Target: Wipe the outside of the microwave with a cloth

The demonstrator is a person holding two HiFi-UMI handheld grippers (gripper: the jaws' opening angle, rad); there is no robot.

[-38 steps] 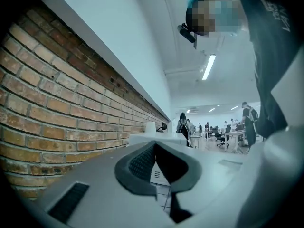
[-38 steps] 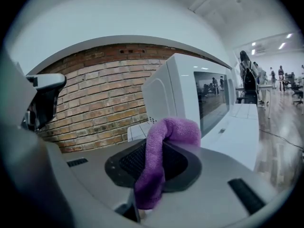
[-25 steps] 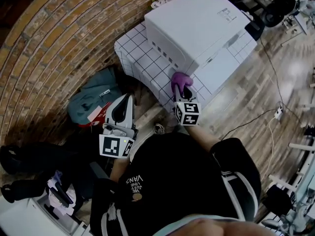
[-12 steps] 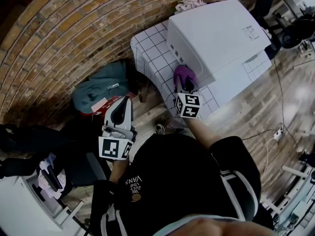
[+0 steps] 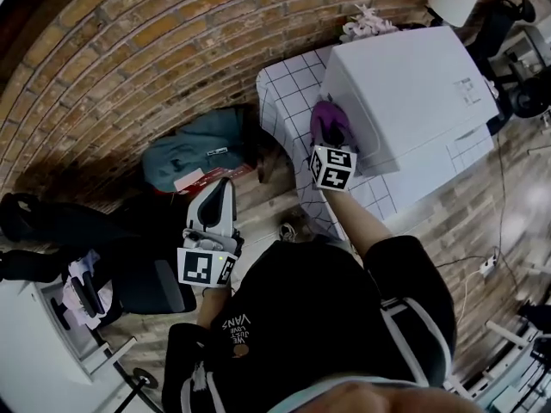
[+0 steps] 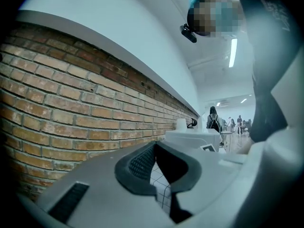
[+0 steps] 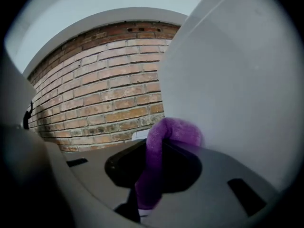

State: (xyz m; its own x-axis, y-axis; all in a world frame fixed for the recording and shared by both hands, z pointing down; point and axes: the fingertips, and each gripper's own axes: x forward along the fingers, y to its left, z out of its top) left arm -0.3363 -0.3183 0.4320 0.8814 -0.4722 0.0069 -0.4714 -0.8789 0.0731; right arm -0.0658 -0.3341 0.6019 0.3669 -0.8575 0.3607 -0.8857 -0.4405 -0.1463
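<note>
Closest under the head camera is the person's black shirt, with 2 forearms reaching out from it. The left tongs are held low over the wooden plank floor, well apart from the work and pointing towards the red brick wall. In the left gripper view their 2 tips meet with nothing pinched between them. A sliver of gridded surface shows through the gap behind the tips. Just past them in the head view a teal fabric bag lies on the floor at the foot of the wall.

Farther out, the right tongs reach up to the counter, which is covered in white with a black grid. Their marker cube is turned back towards the person. These tongs are clamped on a fuzzy purple cloth, which runs up between the 2 pads and folds over the tips.

The cloth is pressed against a side wall of the white box-shaped microwave, the one turned to the person's left. It sits low on that wall, near where it meets the counter. In the right gripper view the fold of cloth touches the plain white wall filling the right of the picture.

The microwave stands on the counter, and the brick wall curves round behind both.
</note>
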